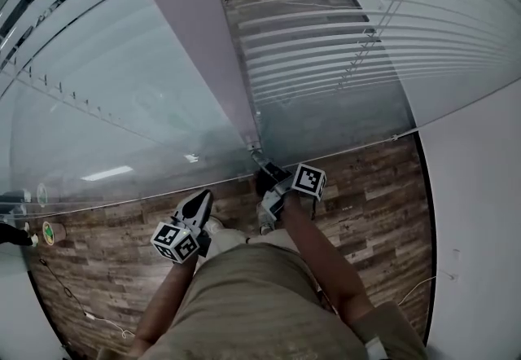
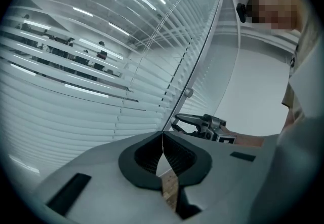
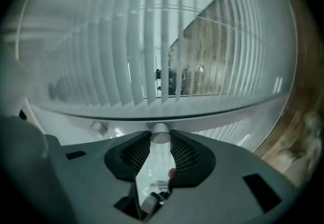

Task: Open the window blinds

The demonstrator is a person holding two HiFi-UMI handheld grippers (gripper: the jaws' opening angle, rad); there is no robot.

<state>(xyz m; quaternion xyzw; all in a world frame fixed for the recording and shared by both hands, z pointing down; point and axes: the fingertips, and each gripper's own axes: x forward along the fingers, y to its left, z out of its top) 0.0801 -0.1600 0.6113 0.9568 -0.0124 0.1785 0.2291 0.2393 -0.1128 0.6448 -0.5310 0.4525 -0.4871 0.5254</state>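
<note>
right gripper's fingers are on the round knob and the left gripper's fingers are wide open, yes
No: the left gripper has its fingers shut together with nothing between them, as the left gripper view shows. The right gripper has its fingers on the round knob.

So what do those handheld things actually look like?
Each is a light grey tool: the left gripper and right gripper taper to pointed jaws lined with black ribbed pads, and each carries a cube of black-and-white square markers. The person wears tan clothing.

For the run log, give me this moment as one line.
left gripper: shut, empty | right gripper: shut on round knob | blinds: lowered
</note>
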